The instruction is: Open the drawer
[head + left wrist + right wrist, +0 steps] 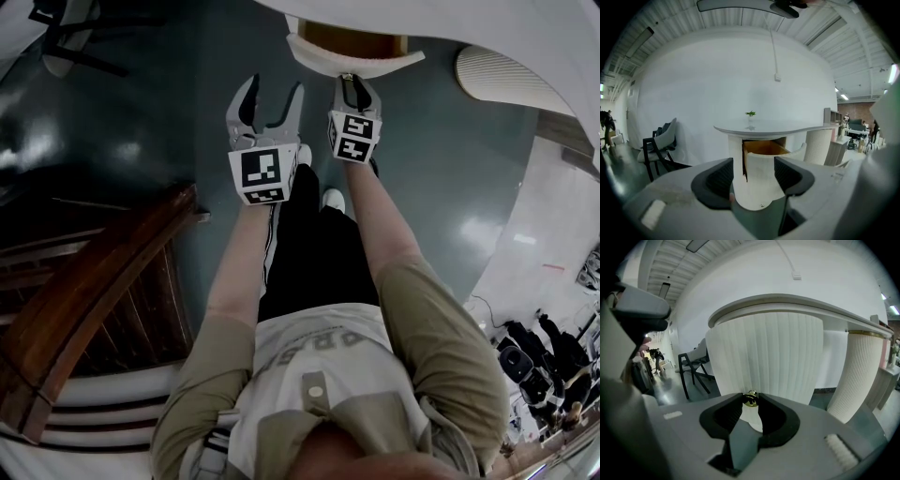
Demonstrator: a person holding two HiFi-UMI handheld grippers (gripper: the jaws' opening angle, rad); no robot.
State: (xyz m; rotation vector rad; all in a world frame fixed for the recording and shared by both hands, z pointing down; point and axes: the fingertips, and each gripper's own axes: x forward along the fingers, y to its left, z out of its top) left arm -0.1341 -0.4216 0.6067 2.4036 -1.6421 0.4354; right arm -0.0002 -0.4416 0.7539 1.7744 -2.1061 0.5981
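The white table (773,127) stood directly ahead of the person, and its drawer (319,58) stood partway out from under the top, wooden inside showing, curved fluted front facing the body. The drawer's travel ran straight from the table toward the person's feet, so I judged the pull had to come back along that line. The right gripper (354,92) was the one at the drawer, pointing into the front with its jaws pinched on the small brass knob (750,399). The left gripper (270,101) hung just beside it, short of the front, jaws spread wide and holding nothing.
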